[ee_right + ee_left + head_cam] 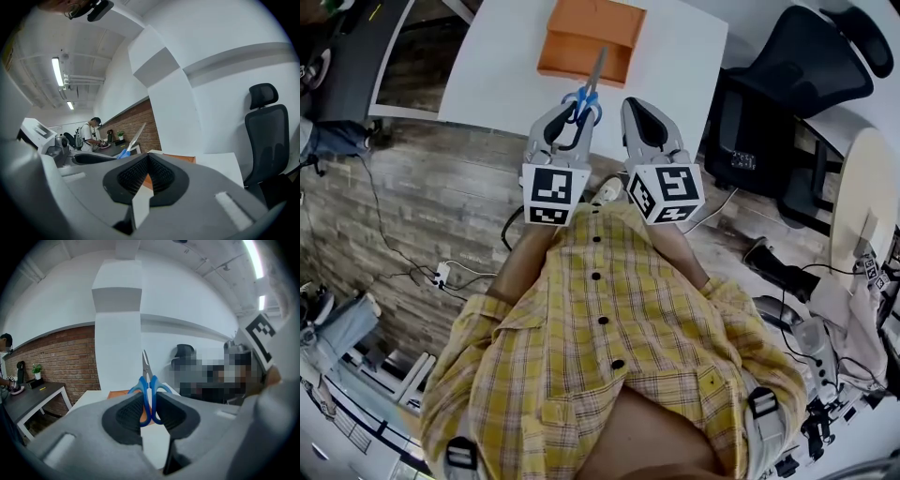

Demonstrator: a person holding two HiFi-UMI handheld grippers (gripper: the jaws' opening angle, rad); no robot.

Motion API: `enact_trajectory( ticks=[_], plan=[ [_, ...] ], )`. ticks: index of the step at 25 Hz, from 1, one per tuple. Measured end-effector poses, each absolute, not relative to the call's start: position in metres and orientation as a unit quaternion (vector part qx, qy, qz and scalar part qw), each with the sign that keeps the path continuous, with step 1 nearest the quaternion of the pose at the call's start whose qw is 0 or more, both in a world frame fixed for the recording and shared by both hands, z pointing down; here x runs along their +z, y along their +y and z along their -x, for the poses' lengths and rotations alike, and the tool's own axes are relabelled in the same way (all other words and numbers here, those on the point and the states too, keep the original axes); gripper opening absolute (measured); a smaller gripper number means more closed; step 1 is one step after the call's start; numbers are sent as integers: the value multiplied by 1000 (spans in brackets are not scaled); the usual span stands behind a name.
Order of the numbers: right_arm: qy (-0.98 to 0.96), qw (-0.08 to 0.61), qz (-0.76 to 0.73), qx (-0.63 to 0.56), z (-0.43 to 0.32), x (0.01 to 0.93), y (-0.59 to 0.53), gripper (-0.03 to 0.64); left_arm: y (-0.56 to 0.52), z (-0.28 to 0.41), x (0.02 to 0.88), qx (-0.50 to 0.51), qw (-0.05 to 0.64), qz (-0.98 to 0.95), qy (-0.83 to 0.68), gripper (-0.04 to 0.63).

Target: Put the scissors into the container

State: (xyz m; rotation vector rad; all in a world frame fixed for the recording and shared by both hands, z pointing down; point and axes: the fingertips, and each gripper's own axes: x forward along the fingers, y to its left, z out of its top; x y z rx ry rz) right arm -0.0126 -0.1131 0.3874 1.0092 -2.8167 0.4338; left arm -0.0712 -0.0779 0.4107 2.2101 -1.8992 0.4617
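Blue-handled scissors [590, 89] are held upright over the near edge of the white table [684, 66], blades pointing toward the orange container [591, 37] just beyond. My left gripper [575, 114] is shut on the scissors' handles. In the left gripper view the blue loops [149, 390] sit pinched between the dark pads, with the steel blades rising above them. My right gripper [639, 111] hangs beside the left one, shut with nothing in it. From the right gripper view [147, 160] the scissors [129, 143] show at the left and the container [180, 158] lies ahead.
A black office chair [797, 84] stands right of the table. A round pale table [862, 187] is at the far right. Cables and a power strip [441, 274] lie on the wood floor at left. A person [89, 133] stands at a far counter.
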Motion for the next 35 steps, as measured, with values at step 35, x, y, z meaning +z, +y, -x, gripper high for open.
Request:
enact_trajectory(
  ticks=[35],
  plan=[
    [-892,91,-408,174,51,411,-168,6,-158,129,456,337,-1,-786,-518,94]
  ],
)
